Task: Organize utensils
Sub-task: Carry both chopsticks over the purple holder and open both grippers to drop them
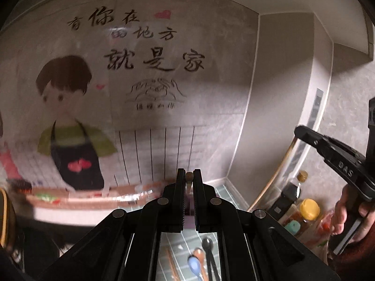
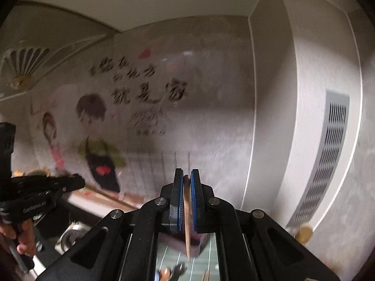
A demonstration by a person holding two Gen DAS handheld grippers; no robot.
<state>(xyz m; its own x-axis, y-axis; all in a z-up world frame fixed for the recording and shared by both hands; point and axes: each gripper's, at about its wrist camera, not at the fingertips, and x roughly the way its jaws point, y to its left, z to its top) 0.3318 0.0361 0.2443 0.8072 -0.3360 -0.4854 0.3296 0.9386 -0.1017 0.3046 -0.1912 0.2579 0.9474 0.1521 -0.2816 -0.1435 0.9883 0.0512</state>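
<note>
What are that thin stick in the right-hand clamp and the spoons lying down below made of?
The stick held by the right gripper looks like bare wood or bamboo: tan and matte. Of the spoons below, the brown spoon also looks wooden, while the blue spoon and black spoon seem smooth plastic or silicone; blur leaves that open.

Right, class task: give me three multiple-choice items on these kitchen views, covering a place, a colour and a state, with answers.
1. Where does the blue round-bowled spoon lie? A sink B teal tiled counter C wall shelf
2. What colour are the right gripper pads? A red B white C blue
3. The right gripper is: A wide open B shut on a thin wooden stick C unseen
Answers: B, tiles show beneath it; C, blue strips line both fingers; B, the stick sits pinched between them.
</note>
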